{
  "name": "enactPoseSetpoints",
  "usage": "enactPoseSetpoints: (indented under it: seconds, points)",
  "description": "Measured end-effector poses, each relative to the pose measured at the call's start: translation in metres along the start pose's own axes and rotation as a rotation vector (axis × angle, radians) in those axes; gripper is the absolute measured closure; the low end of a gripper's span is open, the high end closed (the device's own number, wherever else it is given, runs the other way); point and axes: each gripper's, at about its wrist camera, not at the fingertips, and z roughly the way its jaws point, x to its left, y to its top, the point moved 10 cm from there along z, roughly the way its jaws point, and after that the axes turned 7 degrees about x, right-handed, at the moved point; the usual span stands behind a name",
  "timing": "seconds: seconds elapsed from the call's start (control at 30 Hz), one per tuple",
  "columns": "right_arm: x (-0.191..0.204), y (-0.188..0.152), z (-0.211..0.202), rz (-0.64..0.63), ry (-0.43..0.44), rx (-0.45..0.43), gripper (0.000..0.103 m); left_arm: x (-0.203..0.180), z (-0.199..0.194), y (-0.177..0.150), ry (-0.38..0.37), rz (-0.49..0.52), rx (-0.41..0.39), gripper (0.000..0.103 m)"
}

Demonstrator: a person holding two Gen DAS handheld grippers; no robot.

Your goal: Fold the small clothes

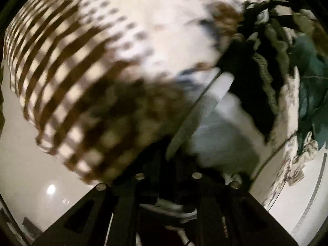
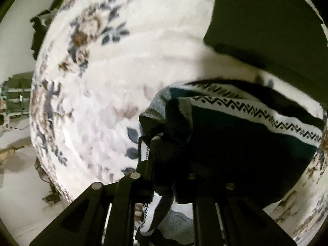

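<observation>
In the right wrist view a dark teal knitted garment point(image 2: 235, 135) with a white zigzag band hangs bunched over my right gripper point(image 2: 170, 143), lifted off the flowered rug point(image 2: 123, 61). Part of it runs down between the jaws and covers the tips, so the grip is hidden. The left wrist view is badly blurred. My left gripper point(image 1: 170, 164) points down over a brown-and-cream checked cloth point(image 1: 61, 71) and a pale white cloth point(image 1: 221, 135). A strip of patterned knit point(image 1: 174, 207) shows between the finger bases. Its tips are dark and smeared.
A heap of clothes lies at the right of the left wrist view, with an olive knit point(image 1: 266, 78) and a teal piece point(image 1: 311, 78). A flat dark olive shape point(image 2: 266, 20) sits on the rug beyond the right gripper. Pale floor point(image 2: 16, 41) surrounds the rug.
</observation>
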Motion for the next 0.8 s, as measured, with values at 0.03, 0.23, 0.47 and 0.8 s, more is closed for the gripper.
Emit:
enactPoseSetpoints:
  seconds: [0.03, 0.23, 0.47, 0.8]
  points:
    - [0.004, -0.008, 0.0, -0.006, 0.028, 0.016, 0.064, 0.012, -0.003, -0.002, -0.002, -0.012, 0.006, 0.067]
    - [-0.003, -0.113, -0.013, -0.115, 0.053, 0.047, 0.047, 0.047, -0.024, -0.023, -0.035, -0.085, 0.028, 0.052]
    - [-0.053, -0.282, 0.036, -0.072, 0.073, 0.11, 0.047, -0.005, -0.035, -0.013, -0.179, -0.158, -0.044, 0.048]
    - [0.052, -0.48, 0.179, -0.083, 0.4, 0.294, 0.051, 0.022, -0.078, -0.022, 0.116, -0.051, -0.105, 0.048]
